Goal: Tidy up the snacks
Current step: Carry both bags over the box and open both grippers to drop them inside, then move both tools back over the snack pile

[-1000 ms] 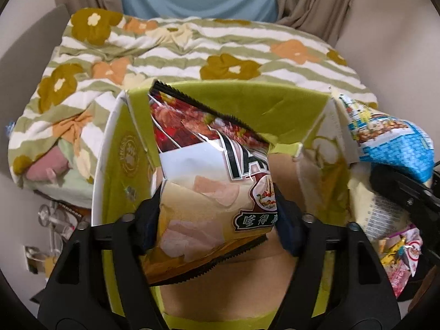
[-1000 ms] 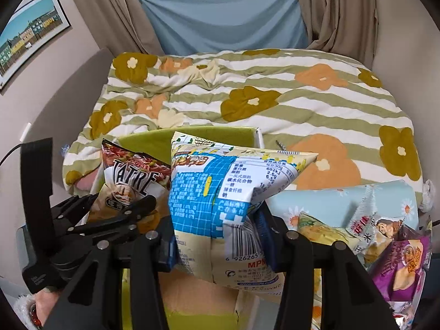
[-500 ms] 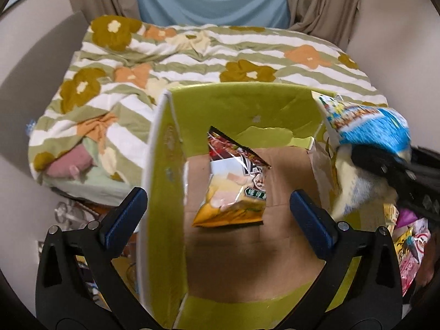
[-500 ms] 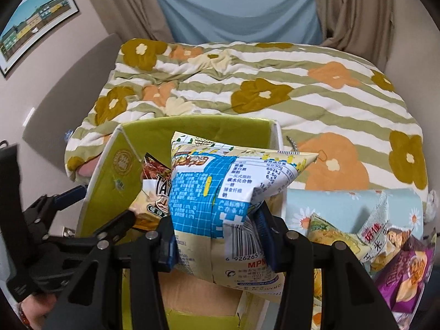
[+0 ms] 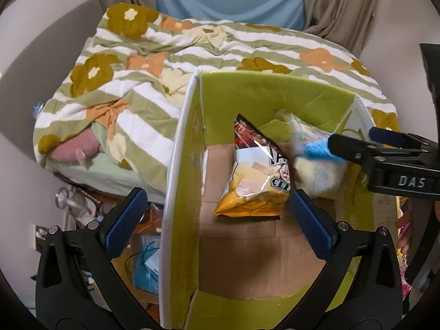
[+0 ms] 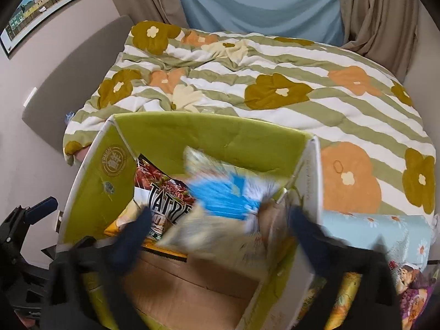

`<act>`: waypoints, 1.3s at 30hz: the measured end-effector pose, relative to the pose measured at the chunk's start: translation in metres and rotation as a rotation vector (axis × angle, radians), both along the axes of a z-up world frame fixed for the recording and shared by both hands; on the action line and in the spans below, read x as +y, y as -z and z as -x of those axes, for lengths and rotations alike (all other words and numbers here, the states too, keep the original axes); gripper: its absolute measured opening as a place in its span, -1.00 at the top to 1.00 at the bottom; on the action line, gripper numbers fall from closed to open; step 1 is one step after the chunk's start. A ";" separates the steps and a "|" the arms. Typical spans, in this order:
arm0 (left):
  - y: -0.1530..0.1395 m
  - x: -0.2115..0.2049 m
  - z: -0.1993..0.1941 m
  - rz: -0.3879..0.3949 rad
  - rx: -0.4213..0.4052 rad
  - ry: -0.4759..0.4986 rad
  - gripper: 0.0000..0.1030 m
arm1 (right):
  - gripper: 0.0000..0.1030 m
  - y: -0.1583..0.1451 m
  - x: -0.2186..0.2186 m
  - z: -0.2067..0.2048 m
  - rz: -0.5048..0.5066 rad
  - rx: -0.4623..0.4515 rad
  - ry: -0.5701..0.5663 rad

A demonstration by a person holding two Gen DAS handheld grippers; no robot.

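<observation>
A green-lined cardboard box (image 5: pixel 272 96) stands open in front of the bed. A yellow and red chip bag (image 5: pixel 255 176) lies on its brown floor. My left gripper (image 5: pixel 216 211) is open and holds nothing, hovering above the box's near left side. A blue and white snack bag (image 6: pixel 220 195), blurred, drops loose into the box beside the chip bag (image 6: pixel 165 200). My right gripper (image 6: pixel 220 228) is above it with its jaws opening, and the pads stand clear of the bag. In the left wrist view the right gripper (image 5: pixel 385 151) reaches in from the right over the blue bag (image 5: pixel 316 154).
A bed with a striped floral quilt (image 6: pixel 275 77) lies behind the box. Several more snack bags (image 6: pixel 409 283) lie at the right by a light blue daisy cloth (image 6: pixel 385 233). Clutter (image 5: pixel 143 269) covers the floor left of the box wall (image 5: pixel 178 181).
The left gripper opened and the chip bag fell to the box floor. The right gripper swung over the box, sank and opened, and the blue bag dropped out of it.
</observation>
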State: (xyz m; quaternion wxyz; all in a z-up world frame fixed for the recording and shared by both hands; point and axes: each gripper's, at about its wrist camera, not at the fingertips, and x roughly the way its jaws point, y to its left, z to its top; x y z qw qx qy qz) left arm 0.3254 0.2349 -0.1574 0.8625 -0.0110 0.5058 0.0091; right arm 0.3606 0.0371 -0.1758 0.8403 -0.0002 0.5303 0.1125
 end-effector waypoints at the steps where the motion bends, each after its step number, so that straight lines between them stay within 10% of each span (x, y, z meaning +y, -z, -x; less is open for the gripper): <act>1: 0.002 0.002 0.001 0.001 0.004 -0.003 -1.00 | -0.99 0.000 0.000 0.002 -0.001 -0.008 0.001; 9: -0.003 0.012 0.014 0.017 0.012 -0.024 -1.00 | -0.99 -0.008 -0.001 0.018 -0.005 -0.010 0.018; 22: -0.077 -0.001 0.050 0.042 -0.127 0.052 -1.00 | -0.99 -0.104 -0.001 0.082 -0.024 -0.182 0.080; 39: -0.083 -0.135 0.115 0.123 -0.108 0.277 -1.00 | -0.99 -0.147 -0.130 0.214 0.016 -0.272 0.370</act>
